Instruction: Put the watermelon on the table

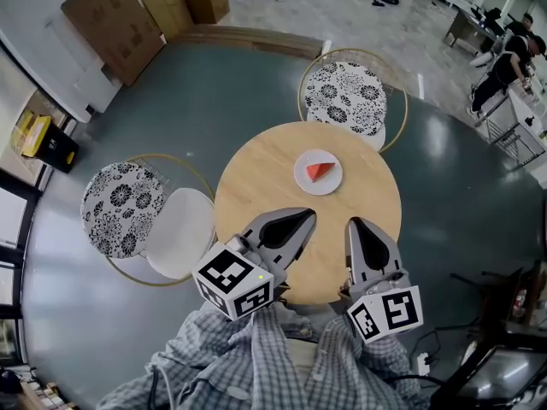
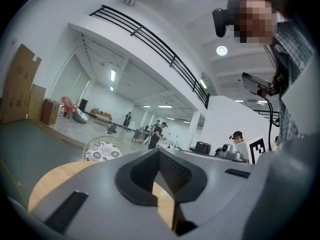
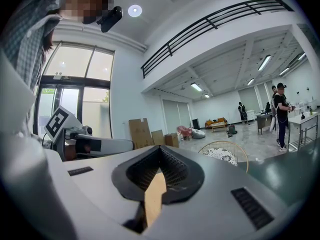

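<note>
On the round surface (image 1: 256, 186), the watermelon slice (image 1: 321, 171) is resting on a white plate (image 1: 301, 180); left claw (image 1: 306, 219) and right claw (image 1: 354, 224) are hovering at the near edge, fully closed and empty, suggesting placement is complete.
</note>
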{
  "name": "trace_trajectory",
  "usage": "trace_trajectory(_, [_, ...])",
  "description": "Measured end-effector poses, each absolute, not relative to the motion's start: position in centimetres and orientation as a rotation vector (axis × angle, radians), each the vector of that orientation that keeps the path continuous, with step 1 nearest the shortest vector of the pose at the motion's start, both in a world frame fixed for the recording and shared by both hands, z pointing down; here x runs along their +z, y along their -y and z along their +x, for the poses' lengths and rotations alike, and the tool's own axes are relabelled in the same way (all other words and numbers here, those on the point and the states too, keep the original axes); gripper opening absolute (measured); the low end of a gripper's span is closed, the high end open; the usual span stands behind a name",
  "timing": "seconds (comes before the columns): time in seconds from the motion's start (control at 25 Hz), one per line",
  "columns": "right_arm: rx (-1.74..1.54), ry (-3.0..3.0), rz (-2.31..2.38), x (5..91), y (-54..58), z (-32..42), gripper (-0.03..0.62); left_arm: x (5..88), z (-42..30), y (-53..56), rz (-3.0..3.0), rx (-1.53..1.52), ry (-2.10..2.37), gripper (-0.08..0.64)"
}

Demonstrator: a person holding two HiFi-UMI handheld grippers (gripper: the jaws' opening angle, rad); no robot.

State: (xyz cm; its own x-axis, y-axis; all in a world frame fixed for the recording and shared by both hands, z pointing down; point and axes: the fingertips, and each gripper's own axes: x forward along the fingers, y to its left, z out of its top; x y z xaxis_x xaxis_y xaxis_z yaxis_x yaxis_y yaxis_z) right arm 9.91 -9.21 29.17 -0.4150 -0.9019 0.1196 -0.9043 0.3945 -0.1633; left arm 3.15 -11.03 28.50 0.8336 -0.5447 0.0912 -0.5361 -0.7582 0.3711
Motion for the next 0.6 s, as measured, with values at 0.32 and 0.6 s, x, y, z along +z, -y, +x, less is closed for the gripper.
trace_trajectory(0.32, [0.337, 2.605, 1.691, 29.86, 9.29, 9.90, 0.008, 29.06, 3.20, 11.15, 2.622, -0.022, 0.800, 0.006])
trace_trajectory(0.6, [0.345, 2.597, 1.686, 30.13, 9.26, 9.97, 0.008, 29.13, 3.27, 11.17, 2.622, -0.018, 0.798, 0.006])
